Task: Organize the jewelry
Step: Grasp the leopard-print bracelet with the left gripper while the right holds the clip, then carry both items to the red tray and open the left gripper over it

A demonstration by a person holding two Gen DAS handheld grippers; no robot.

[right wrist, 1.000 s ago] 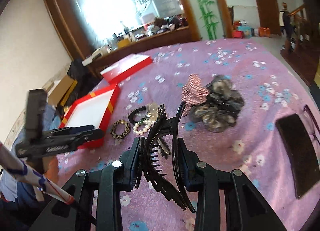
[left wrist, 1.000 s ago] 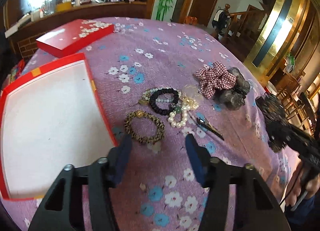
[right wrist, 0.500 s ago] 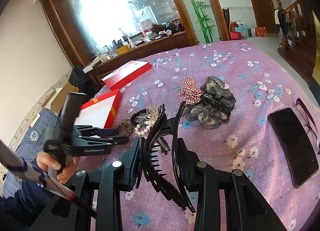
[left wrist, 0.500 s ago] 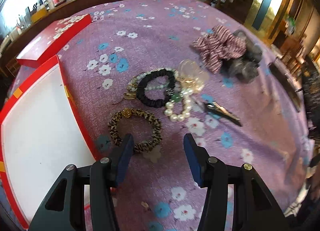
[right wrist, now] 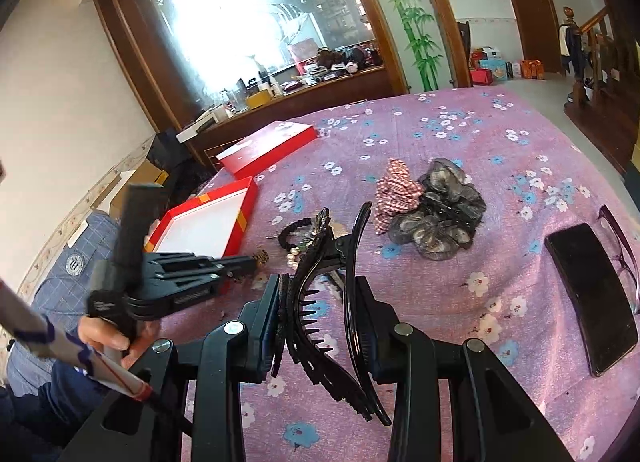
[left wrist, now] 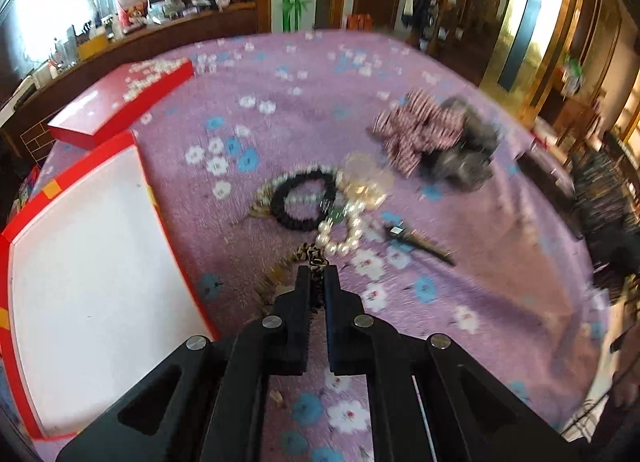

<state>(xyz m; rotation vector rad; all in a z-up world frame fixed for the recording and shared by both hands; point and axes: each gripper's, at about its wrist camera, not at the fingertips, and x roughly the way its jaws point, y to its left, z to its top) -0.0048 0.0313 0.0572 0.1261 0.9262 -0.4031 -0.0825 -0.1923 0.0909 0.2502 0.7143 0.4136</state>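
Left wrist view: the left gripper [left wrist: 316, 276] has just drawn its jaws together, and they now pinch the leopard-print bracelet [left wrist: 310, 256], whose loop sticks out past the fingertips over the purple flowered tablecloth [left wrist: 280, 110]. Just beyond it lie a pearl bracelet [left wrist: 340, 240], a black bead bracelet [left wrist: 304, 202] and a small hair clip [left wrist: 420, 244], bunched near the middle of the cloth. The open red box [left wrist: 92, 242] with its white floor sits at the cloth's left edge, just beside the gripper; its red lid [left wrist: 120, 102] lies behind it towards the far left corner. A plaid scrunchie [left wrist: 416, 130] touches a grey scrunchie [left wrist: 464, 154] further right. In the right wrist view, the right gripper [right wrist: 316, 326] is clamped on a large black claw clip [right wrist: 332, 302], held above the cloth's near edge. A phone [right wrist: 592, 294] lies at the right edge, with glasses [right wrist: 620, 246] just beside it.
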